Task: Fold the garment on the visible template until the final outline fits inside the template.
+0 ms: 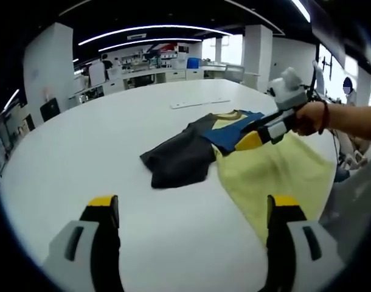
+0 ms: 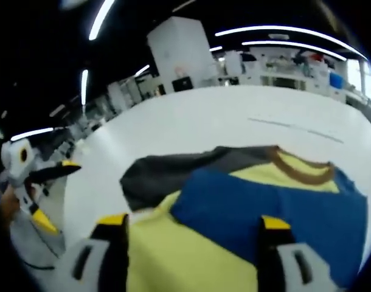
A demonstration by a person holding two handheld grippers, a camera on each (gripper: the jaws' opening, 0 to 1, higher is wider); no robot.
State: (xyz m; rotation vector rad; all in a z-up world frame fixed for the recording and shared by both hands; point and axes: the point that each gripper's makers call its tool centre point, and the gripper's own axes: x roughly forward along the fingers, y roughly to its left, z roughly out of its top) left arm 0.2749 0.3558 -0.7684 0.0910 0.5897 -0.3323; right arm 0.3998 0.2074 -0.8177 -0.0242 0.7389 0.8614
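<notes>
left gripper view | left claw (image 1: 191,213) spread over bare table (image 1: 112,134) | right claw (image 2: 191,228) spread above garment (image 2: 264,201)

Soft matt cloth in the garment (image 1: 246,152), yellow, blue and dark grey panels lying limp with gentle wrinkles; smooth white table (image 1: 143,115) with a faint sheen; hard plastic on the gripper fingers (image 1: 103,210), yellow tips, dark inner faces

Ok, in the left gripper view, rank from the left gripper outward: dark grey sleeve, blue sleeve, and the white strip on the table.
1. dark grey sleeve, mid-table, straight ahead of the left gripper.
2. blue sleeve, beyond it to the right, by the right gripper.
3. white strip, farthest, past the collar.
</notes>
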